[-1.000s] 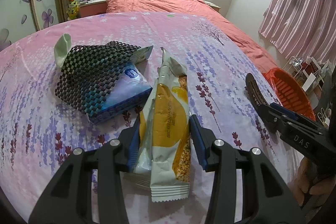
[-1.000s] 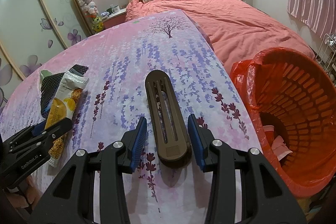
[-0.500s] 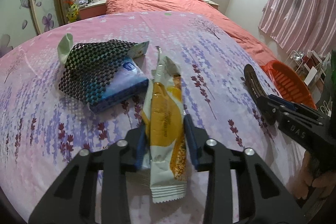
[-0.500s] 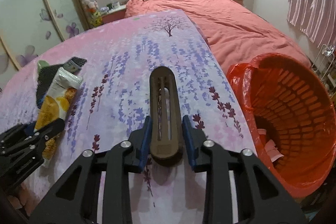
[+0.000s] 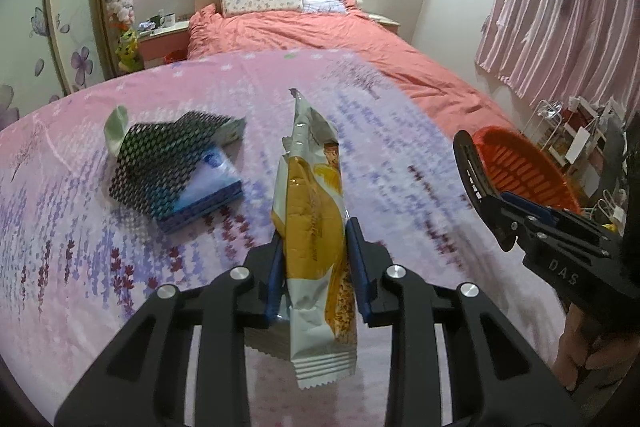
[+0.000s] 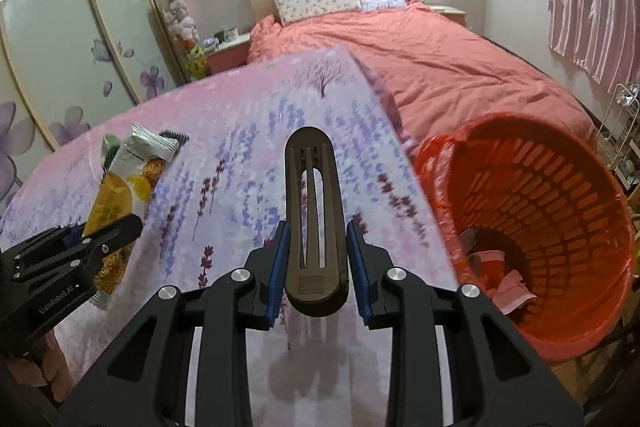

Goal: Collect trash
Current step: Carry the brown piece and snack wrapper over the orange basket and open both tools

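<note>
Two pieces of trash are in hand, one per gripper. The left gripper has its pads pressed on the sides of a snack wrapper, gripped near its lower third. The right gripper is clamped on a dark slotted plastic piece, held by its blunt end.

Position relative to the orange basket: the plastic piece hangs just beside its rim, over the floral cloth; the wrapper is well apart from it, farther along the cloth.

Orientation: both items run lengthwise straight out from the jaws. The wrapper's torn end points away from the holder, its crimped end toward them. The plastic piece's rounded tip points away.

Procedure, as judged: carry each item over the basket opening before releasing; tip the long axis downward so the item drops in end first. The wrapper is limp; keep pressure constant.

A blue packet under black mesh lies on the cloth, farthest from the basket.
</note>
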Tool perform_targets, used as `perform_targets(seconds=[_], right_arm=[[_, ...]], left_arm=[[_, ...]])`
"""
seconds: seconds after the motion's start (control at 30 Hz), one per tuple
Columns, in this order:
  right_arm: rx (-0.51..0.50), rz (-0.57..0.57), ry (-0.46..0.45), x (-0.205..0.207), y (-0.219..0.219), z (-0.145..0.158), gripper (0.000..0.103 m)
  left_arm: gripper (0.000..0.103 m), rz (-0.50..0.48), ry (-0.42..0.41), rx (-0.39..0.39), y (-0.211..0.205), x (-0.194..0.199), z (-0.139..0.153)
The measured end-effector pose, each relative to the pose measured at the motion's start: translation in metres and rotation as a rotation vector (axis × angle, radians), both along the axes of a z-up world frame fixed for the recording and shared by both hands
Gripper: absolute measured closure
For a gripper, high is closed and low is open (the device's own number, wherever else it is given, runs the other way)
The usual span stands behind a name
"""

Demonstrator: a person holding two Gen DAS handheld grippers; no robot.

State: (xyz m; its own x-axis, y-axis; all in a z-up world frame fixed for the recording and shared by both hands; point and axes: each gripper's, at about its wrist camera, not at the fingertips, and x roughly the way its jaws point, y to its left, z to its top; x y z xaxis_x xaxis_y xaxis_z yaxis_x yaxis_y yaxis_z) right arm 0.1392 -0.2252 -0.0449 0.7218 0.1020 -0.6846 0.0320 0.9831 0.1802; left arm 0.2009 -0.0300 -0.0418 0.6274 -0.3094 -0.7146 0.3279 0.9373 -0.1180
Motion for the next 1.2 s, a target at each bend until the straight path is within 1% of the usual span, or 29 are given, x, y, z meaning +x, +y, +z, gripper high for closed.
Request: perform_targets(seconds=[0.2,0.37,0.5,0.73,1.03,1.13,1.2], right_arm=[[0.011,-0.071,-0.056,-0.013,-0.033,0.02,0.074],[-0.006,-0.153,-0.1,-0.026,-0.069,0.031,0.074],[0.004,-0.211,-0.11,-0.031,-0.097,0.032,0.074],[0.034,-0.273,-0.118,-0.037,-0.138,0.027,0.074],[0.087,-0.311,-0.121,-0.035,-0.174,0.017,0.074],[0.109,-0.33,-0.119,-0.032,-0.187,0.013,0.073],[0.124,-0.335,-0.11,-0.028,-0.193,0.007,0.073]], left_arm=[[0.074,-0.062,-0.033,-0.027,-0.03,-0.008,0.023],[0.074,-0.143,-0.049,-0.061,-0.075,-0.017,0.039],[0.074,-0.215,-0.056,-0.09,-0.112,-0.021,0.048],[0.074,-0.318,-0.059,-0.129,-0.168,-0.027,0.053],[0.072,-0.407,-0.036,-0.137,-0.225,-0.02,0.042],[0.062,-0.413,-0.031,-0.127,-0.243,-0.012,0.035],[0.05,-0.401,-0.023,-0.109,-0.253,-0.004,0.027]])
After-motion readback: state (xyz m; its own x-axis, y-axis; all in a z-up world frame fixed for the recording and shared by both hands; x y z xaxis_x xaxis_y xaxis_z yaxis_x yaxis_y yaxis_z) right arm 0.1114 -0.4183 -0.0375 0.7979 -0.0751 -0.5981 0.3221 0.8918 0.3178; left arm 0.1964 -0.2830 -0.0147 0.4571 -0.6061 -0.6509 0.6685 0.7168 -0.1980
